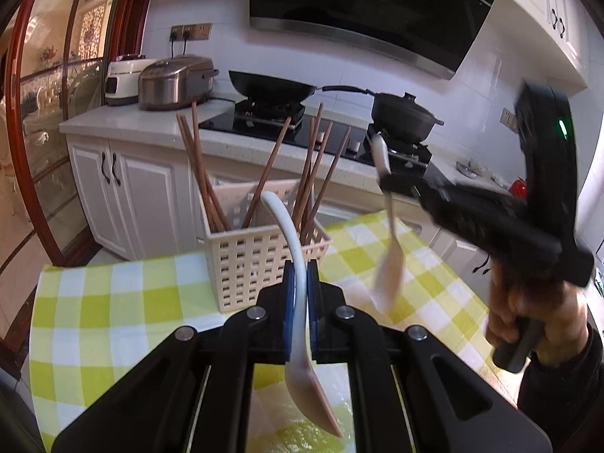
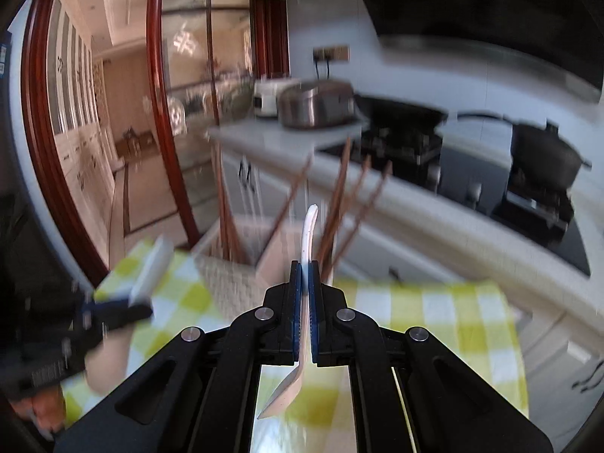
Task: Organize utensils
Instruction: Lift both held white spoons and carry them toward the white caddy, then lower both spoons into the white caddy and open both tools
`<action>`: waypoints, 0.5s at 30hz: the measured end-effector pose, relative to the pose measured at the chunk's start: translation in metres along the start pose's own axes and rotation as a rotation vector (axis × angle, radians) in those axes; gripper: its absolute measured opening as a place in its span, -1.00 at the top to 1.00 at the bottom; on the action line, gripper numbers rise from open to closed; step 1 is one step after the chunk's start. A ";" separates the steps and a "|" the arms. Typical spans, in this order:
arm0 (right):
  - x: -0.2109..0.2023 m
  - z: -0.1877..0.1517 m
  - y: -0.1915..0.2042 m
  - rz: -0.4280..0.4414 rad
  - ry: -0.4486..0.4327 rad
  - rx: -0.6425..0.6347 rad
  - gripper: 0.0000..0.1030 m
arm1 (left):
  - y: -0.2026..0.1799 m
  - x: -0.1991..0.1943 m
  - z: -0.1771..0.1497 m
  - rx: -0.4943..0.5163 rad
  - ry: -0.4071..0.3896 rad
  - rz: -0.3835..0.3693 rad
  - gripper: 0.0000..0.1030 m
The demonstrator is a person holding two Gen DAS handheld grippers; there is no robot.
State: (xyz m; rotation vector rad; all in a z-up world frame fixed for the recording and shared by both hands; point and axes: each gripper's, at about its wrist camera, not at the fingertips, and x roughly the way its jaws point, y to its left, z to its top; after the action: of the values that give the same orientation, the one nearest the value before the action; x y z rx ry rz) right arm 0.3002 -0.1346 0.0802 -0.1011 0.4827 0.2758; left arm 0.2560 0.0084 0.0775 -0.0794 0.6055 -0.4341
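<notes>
My left gripper (image 1: 301, 268) is shut on the curved handle of a white and pink ceramic spoon (image 1: 302, 358), whose bowl hangs down toward the camera. Straight ahead stands a cream perforated basket (image 1: 260, 260) with several brown chopsticks (image 1: 200, 173) leaning in it. At the right of the left wrist view, my right gripper (image 1: 389, 181) holds a second spoon (image 1: 389, 268) above the checked cloth, blurred. In the right wrist view that gripper (image 2: 305, 268) is shut on the spoon (image 2: 298, 377), with the basket (image 2: 234, 275) just ahead and the left gripper (image 2: 124, 313) at lower left.
A yellow and white checked tablecloth (image 1: 113, 302) covers the table. Behind it runs a counter with a rice cooker (image 1: 173, 83), a wok (image 1: 271, 87) and a lidded black pot (image 1: 404, 113) on the stove. A hand (image 1: 536, 313) grips the right gripper's handle.
</notes>
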 end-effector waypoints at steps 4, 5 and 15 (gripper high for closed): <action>0.018 0.025 0.004 -0.034 -0.079 -0.004 0.92 | 0.001 0.000 0.008 -0.002 -0.016 0.006 0.88; 0.024 0.028 0.006 -0.037 -0.086 -0.009 0.92 | 0.003 0.000 0.011 -0.004 -0.021 0.008 0.88; 0.073 0.024 -0.001 -0.078 -0.094 0.009 0.92 | 0.028 0.018 0.046 -0.049 -0.119 0.051 0.87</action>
State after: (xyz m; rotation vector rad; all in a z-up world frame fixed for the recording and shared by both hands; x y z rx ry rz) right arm 0.3738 -0.1145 0.0670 -0.0971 0.3856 0.2014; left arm 0.3063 0.0234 0.1003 -0.1353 0.5000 -0.3625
